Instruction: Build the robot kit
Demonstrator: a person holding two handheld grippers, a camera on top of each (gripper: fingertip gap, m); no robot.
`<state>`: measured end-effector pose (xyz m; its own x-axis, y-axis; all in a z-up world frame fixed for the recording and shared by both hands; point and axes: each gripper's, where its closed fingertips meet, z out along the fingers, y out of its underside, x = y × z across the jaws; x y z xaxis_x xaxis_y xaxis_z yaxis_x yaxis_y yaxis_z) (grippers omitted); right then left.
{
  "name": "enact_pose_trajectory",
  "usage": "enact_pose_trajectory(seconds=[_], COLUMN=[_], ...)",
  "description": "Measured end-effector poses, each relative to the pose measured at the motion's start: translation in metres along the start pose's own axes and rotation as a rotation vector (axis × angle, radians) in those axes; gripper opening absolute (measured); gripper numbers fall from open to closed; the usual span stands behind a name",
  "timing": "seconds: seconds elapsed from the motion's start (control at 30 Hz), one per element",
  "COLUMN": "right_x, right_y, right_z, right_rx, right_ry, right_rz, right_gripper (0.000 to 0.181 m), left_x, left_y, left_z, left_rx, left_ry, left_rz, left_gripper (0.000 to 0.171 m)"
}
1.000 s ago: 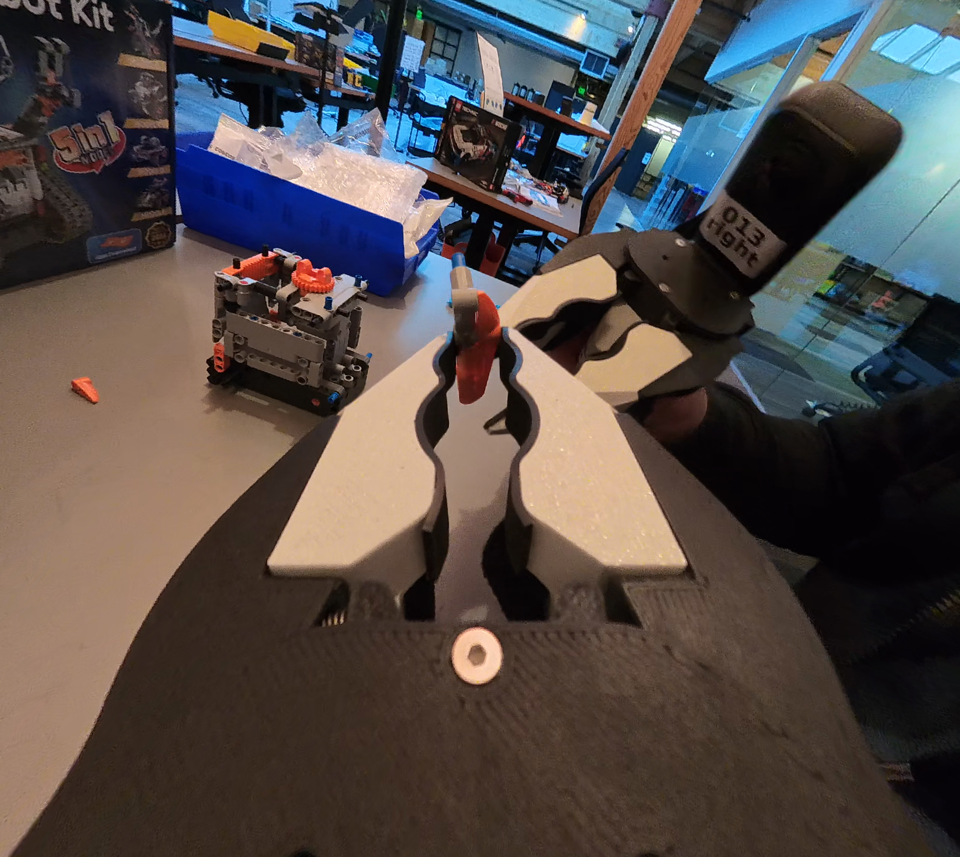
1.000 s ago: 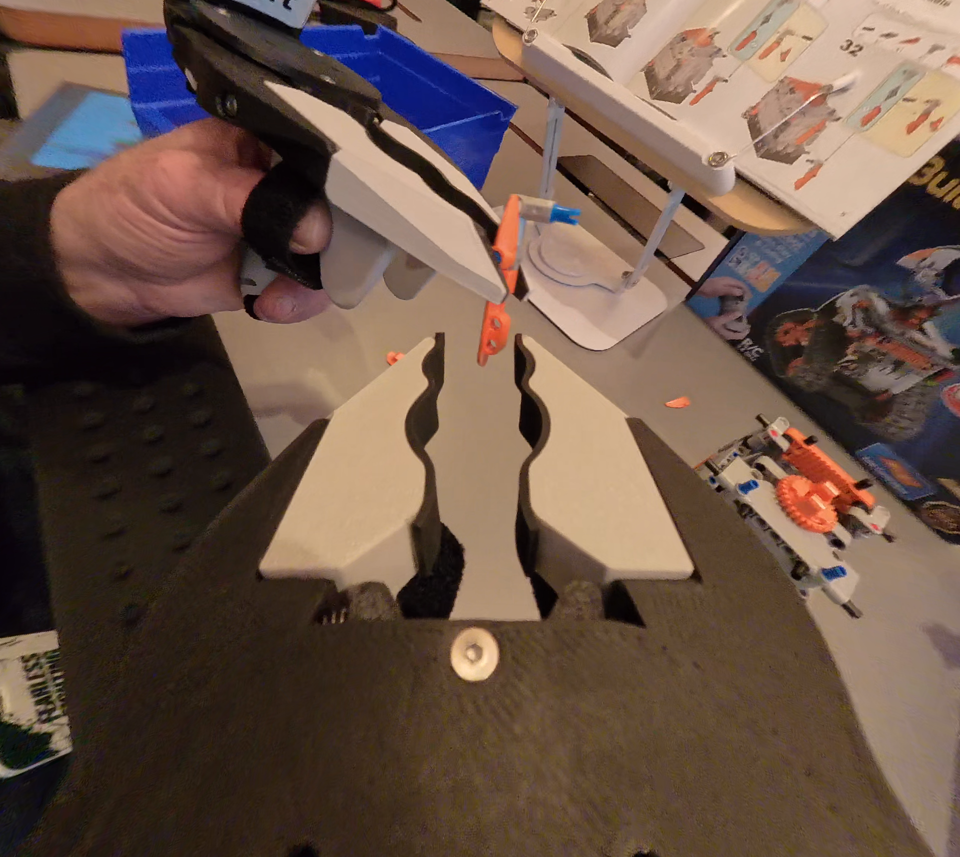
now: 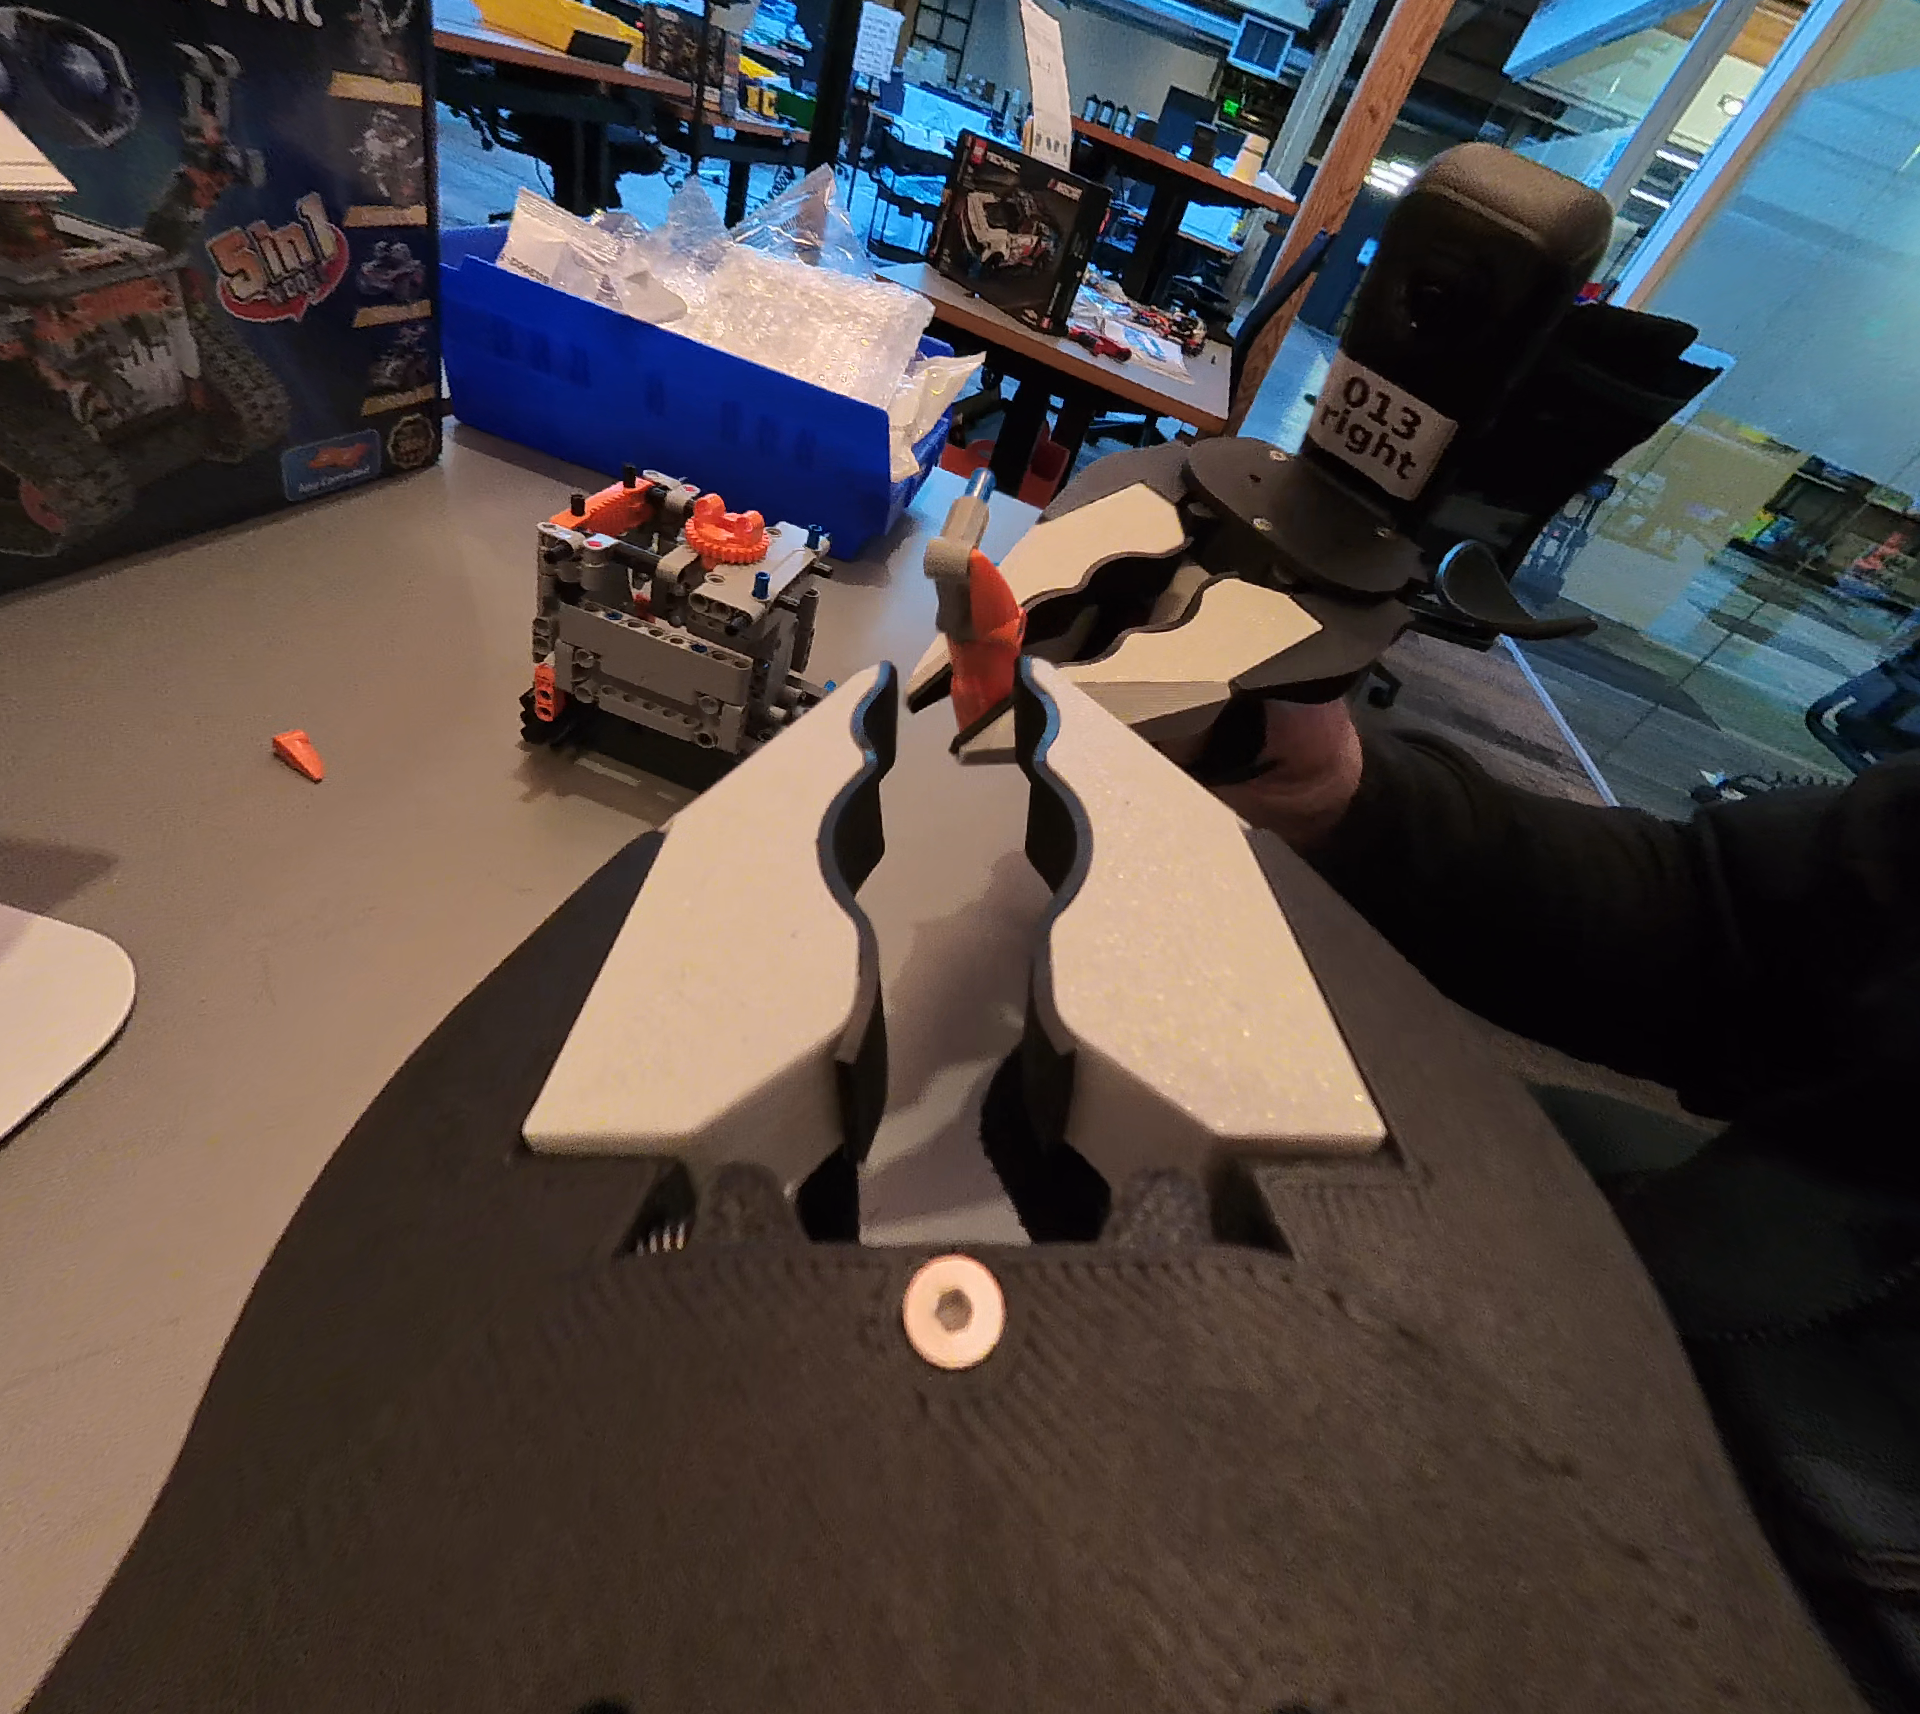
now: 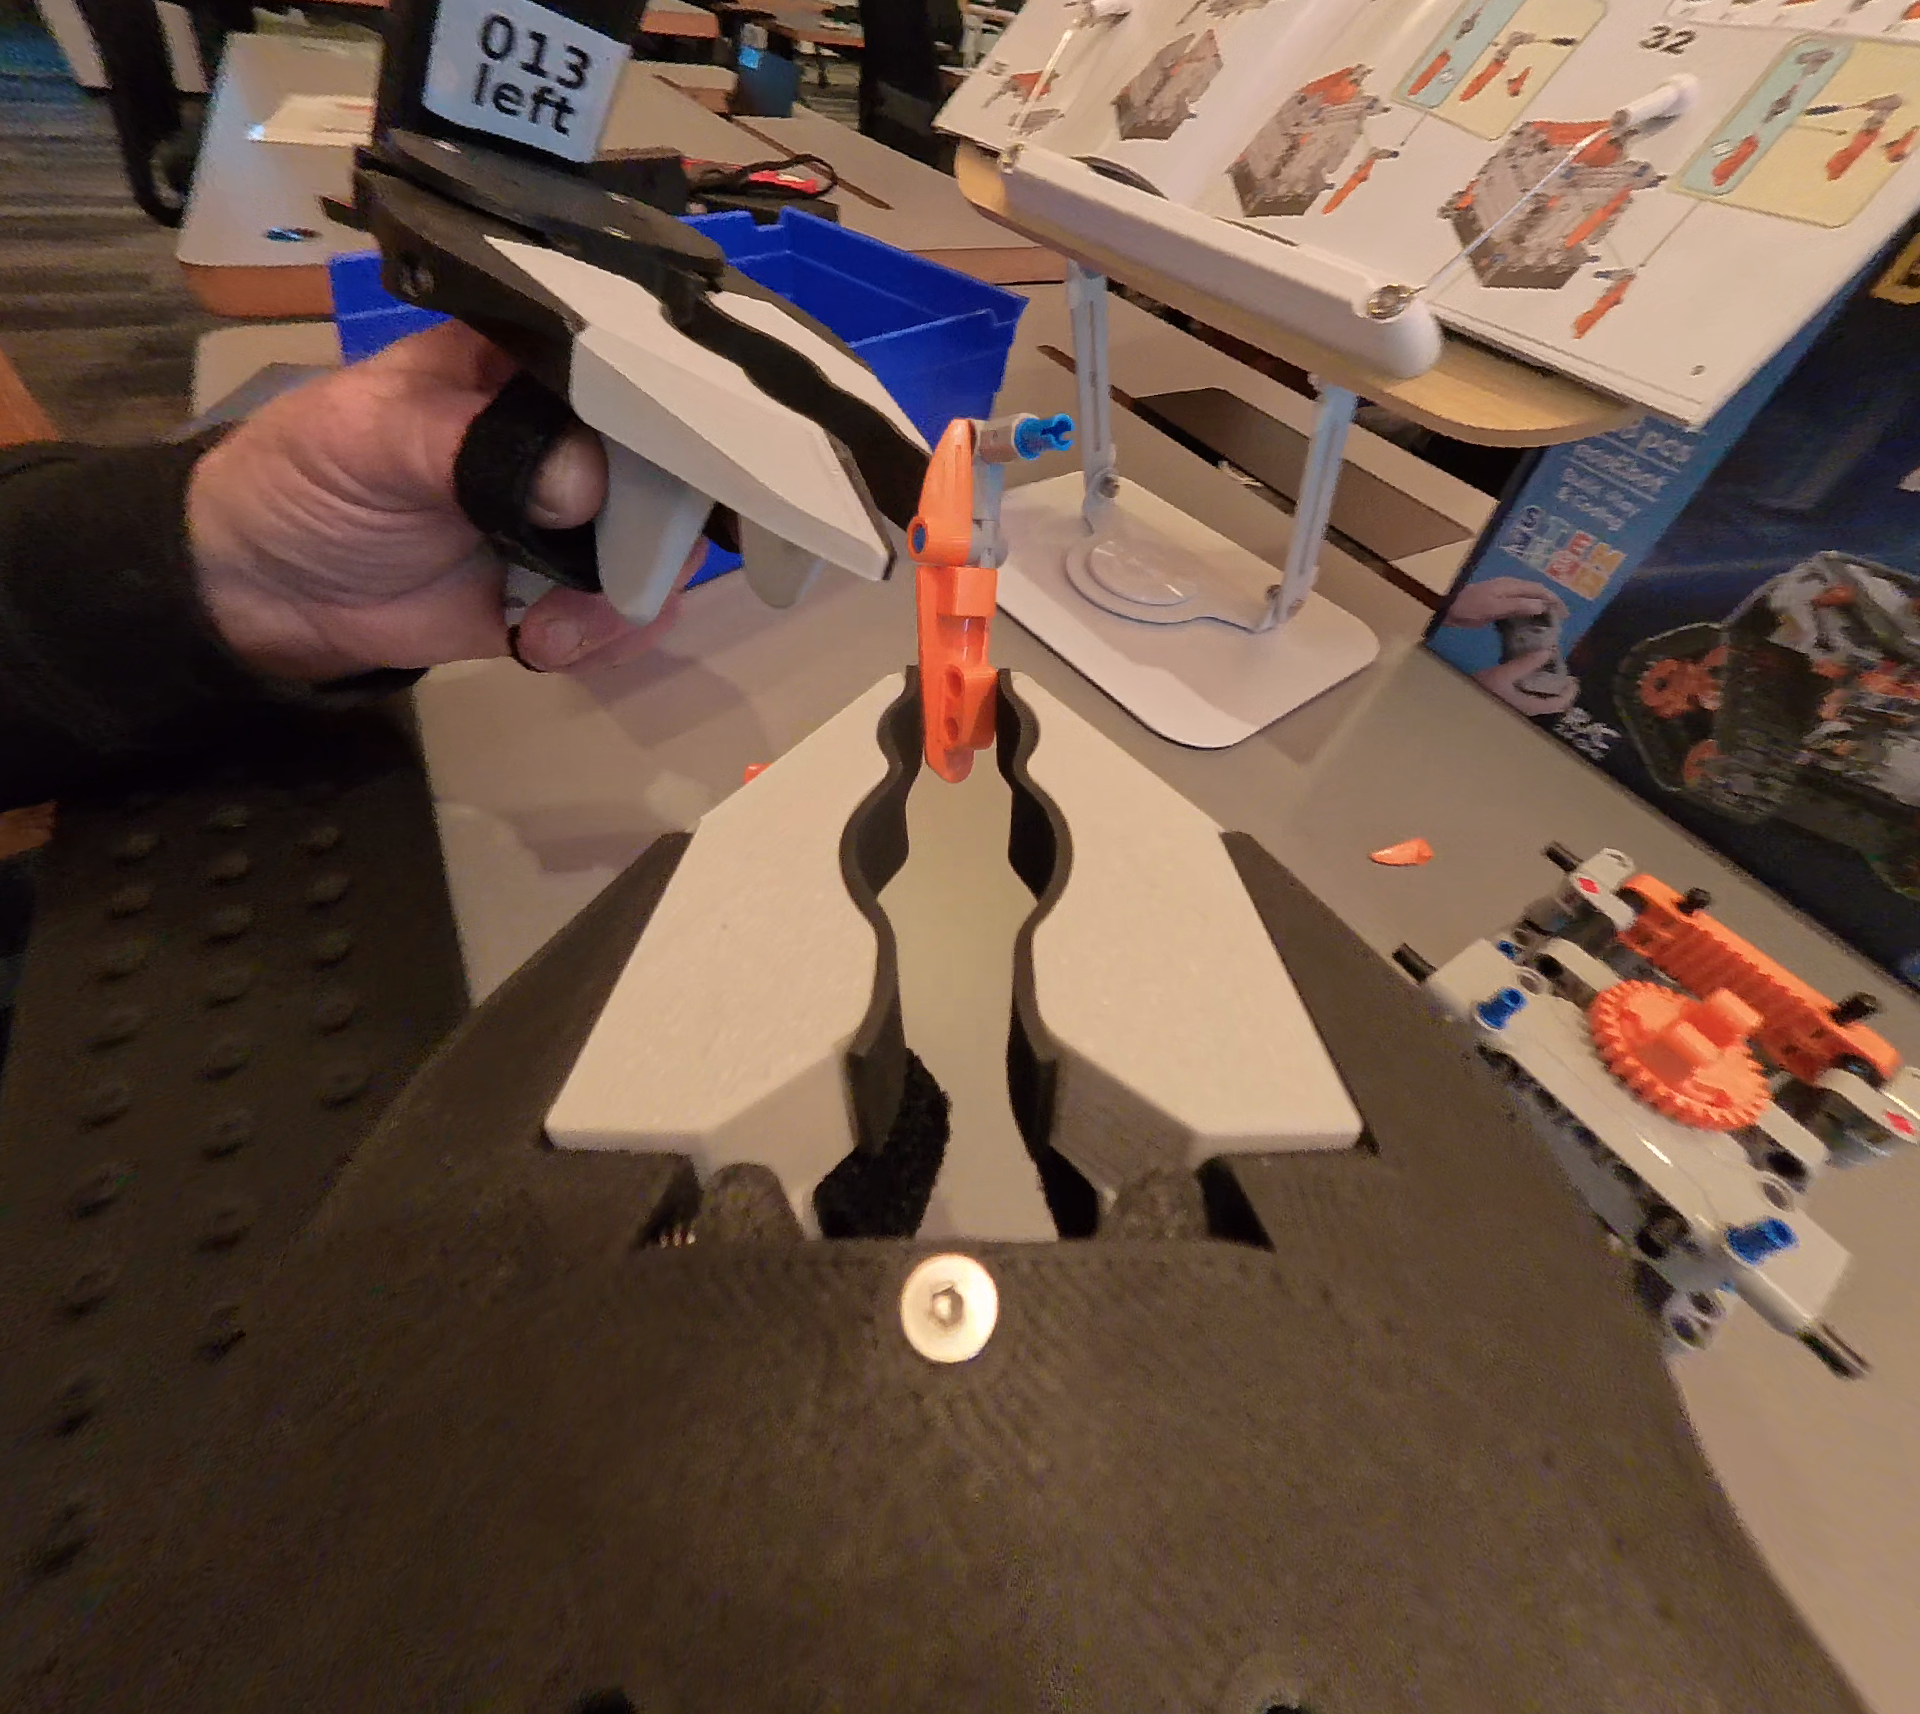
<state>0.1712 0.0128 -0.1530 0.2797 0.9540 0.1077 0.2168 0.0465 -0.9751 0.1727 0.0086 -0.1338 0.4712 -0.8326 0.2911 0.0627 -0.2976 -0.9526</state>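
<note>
A small orange part with a grey connector and a blue pin hangs in the air between both grippers. My right gripper is shut on its lower orange beam. My left gripper comes in from the left, and its tips pinch the part's upper end at the joint. In the left wrist view the part stands at the tips of my left gripper, and the right gripper clamps it from the right. A grey and orange brick model stands on the table behind; it also shows in the right wrist view.
A blue bin of plastic bags and a dark kit box stand at the back. An open instruction booklet rests on a white stand. A loose orange piece lies on the grey table. A black studded mat lies at the left. My two grippers' fingertips are within a few centimetres of each other.
My right gripper has moved up to the hanging part and shut on its lower beam. The left gripper's jaw gap looks unchanged.
</note>
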Motion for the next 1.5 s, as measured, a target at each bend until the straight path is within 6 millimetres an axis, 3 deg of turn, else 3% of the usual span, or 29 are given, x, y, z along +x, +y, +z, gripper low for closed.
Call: enact_pose_trajectory(seconds=[0.2,0.4,0.47,1.5], right_x=[0.003,-0.005,-0.008,-0.008], right_y=[0.003,0.005,0.006,0.011], right_z=[0.001,0.005,0.005,0.003], right_rx=[-0.038,-0.047,-0.045,0.003], right_ry=[0.091,0.072,0.049,-0.081], right_rz=[-0.102,-0.14,-0.128,0.048], right_gripper=[0.011,0.011,0.011,0.012], left_x=[-0.002,0.005,0.008,0.002], left_y=[-0.002,-0.001,-0.002,0.001], left_z=[-0.001,0.004,0.004,0.006], left_rx=[0.02,0.023,0.034,0.039], left_ry=[-0.009,0.019,0.026,-0.006], left_rz=[-0.002,0.004,0.012,0.018], left_gripper=[0.025,0.023,0.016,0.015])
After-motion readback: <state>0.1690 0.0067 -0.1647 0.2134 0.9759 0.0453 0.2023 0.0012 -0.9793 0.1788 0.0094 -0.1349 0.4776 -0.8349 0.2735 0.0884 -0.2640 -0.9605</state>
